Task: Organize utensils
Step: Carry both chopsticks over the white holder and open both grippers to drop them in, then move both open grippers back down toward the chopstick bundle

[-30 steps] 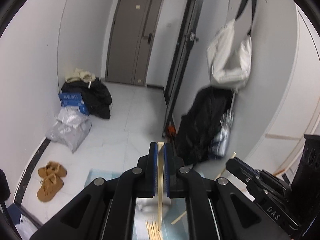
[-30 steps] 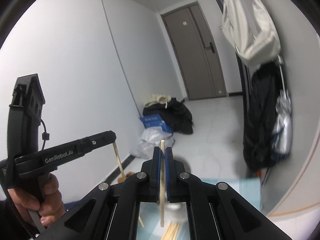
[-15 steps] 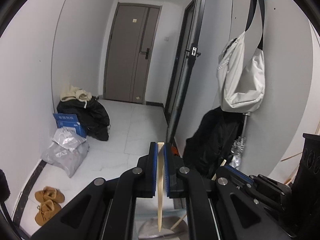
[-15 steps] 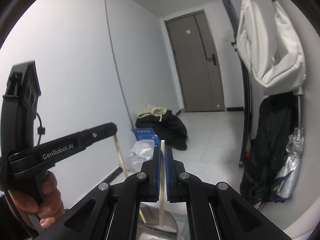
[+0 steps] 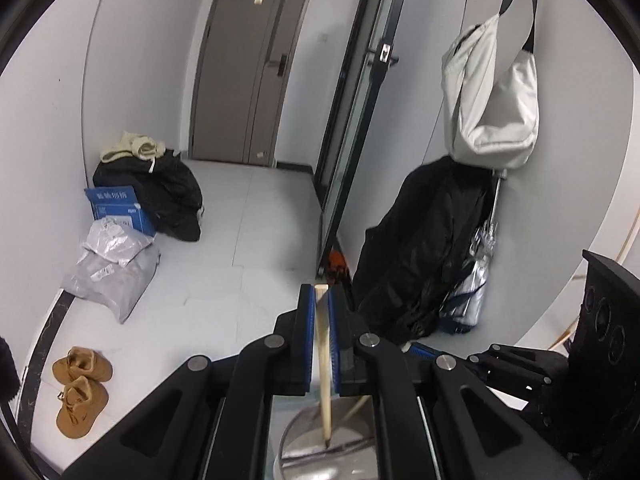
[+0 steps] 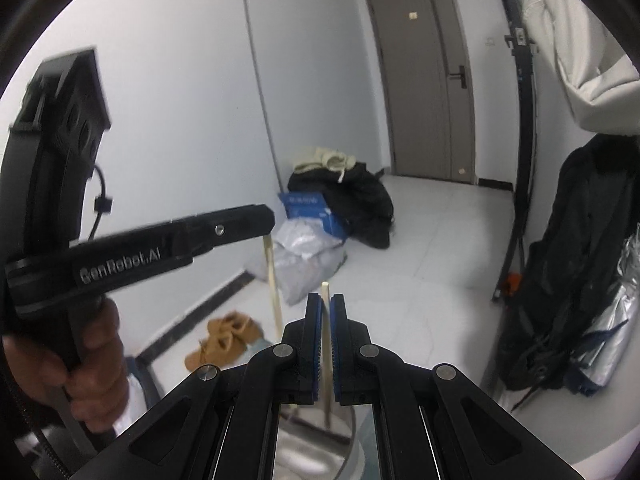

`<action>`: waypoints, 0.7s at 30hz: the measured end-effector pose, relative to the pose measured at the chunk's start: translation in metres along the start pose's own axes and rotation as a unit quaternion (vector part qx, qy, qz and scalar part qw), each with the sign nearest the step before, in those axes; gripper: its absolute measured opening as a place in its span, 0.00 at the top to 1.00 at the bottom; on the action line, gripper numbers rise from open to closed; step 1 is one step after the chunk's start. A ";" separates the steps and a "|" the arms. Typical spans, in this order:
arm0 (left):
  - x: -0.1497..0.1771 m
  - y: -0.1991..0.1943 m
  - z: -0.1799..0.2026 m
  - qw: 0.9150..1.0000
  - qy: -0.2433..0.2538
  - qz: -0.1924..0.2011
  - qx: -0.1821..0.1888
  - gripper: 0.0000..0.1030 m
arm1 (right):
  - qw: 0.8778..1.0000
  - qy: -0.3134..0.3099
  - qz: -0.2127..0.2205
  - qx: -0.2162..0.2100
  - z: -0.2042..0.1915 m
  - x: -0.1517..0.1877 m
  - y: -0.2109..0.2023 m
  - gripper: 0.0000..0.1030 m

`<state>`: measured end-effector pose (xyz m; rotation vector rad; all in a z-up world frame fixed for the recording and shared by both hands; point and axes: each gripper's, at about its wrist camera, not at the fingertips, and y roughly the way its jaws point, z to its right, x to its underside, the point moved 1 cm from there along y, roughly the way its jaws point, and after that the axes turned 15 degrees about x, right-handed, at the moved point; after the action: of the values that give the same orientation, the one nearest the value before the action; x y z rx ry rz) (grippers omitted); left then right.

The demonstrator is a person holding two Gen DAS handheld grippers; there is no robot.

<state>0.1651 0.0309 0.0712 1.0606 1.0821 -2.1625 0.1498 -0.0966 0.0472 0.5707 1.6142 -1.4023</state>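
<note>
Left claw (image 5: 319, 300): closed on a wooden chopstick (image 5: 323, 364), blue pads pressing both sides. The stick runs roughly upright between the pads; blunt end sits just above the fingertips, pointed end hangs down inside a shiny metal cup (image 5: 304, 438) below the claw. Can't tell if the tip touches the cup's bottom.

Right claw (image 6: 326, 308): closed on a second chopstick (image 6: 327, 344), also near upright, top end sticking up above the fingertips, lower end down inside the same metal cup (image 6: 316, 424). Jaws have just been opening a touch, stick is between the pads, which look in contact with it.

Right wrist view also shows the left claw from the side, held by a hand (image 6: 86, 364), its chopstick (image 6: 272, 280) hanging down from the tip toward the cup. Both sticks close together, not clearly touching.

A sliver of pale blue surface shows beside the cup; can't place the cup against any desk edge or corner.

Background: grey door (image 5: 248, 68), white bag (image 5: 492, 108) hung on the wall, black coat (image 5: 424, 248) under it, tan shoes (image 5: 80, 388) on the floor, blue box (image 5: 116, 206) and grey parcels (image 5: 112, 264) along the wall.
</note>
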 end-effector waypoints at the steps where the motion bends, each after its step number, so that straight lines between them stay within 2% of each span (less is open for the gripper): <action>1: 0.000 0.001 -0.002 1.000 -0.007 -0.006 0.001 0.97 | 1.000 -0.009 -0.006 -0.002 -0.003 0.004 0.001 0.94; 5: 0.001 -0.001 -0.010 0.999 -0.044 -0.026 -0.017 0.94 | 1.000 0.000 -0.012 -0.008 -0.003 0.011 -0.007 0.94; 6: 0.001 -0.006 -0.010 0.998 -0.049 -0.025 -0.022 0.90 | 1.000 0.006 -0.010 -0.006 -0.001 0.012 -0.011 0.90; 8: 0.004 -0.011 -0.010 0.998 -0.054 -0.025 -0.031 0.73 | 1.000 0.022 -0.005 0.005 0.006 0.012 -0.019 0.78; 9: 0.005 -0.016 -0.009 0.997 -0.059 -0.021 -0.040 0.54 | 0.999 0.032 -0.002 0.008 0.010 0.013 -0.024 0.72; 10: 0.007 -0.019 -0.008 0.997 -0.061 -0.016 -0.049 0.41 | 0.999 0.042 -0.001 0.011 0.015 0.013 -0.029 0.69; 14: 0.013 -0.034 0.000 0.996 -0.061 -0.009 -0.068 0.40 | 0.997 0.070 0.001 0.025 0.027 0.015 -0.050 0.68; 16: 0.015 -0.040 0.006 0.995 -0.062 -0.006 -0.076 0.36 | 0.996 0.081 0.004 0.030 0.029 0.014 -0.060 0.68; 19: 0.018 -0.054 0.018 0.994 -0.061 0.009 -0.090 0.28 | 0.994 0.100 0.014 0.037 0.032 0.016 -0.081 0.59; 21: 0.021 -0.063 0.027 0.993 -0.056 0.018 -0.098 0.25 | 0.993 0.109 0.022 0.042 0.033 0.016 -0.095 0.55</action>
<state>0.0971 0.0426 0.0917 0.8532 1.1854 -2.0135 0.0763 -0.1547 0.0858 0.8290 1.7081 -1.4199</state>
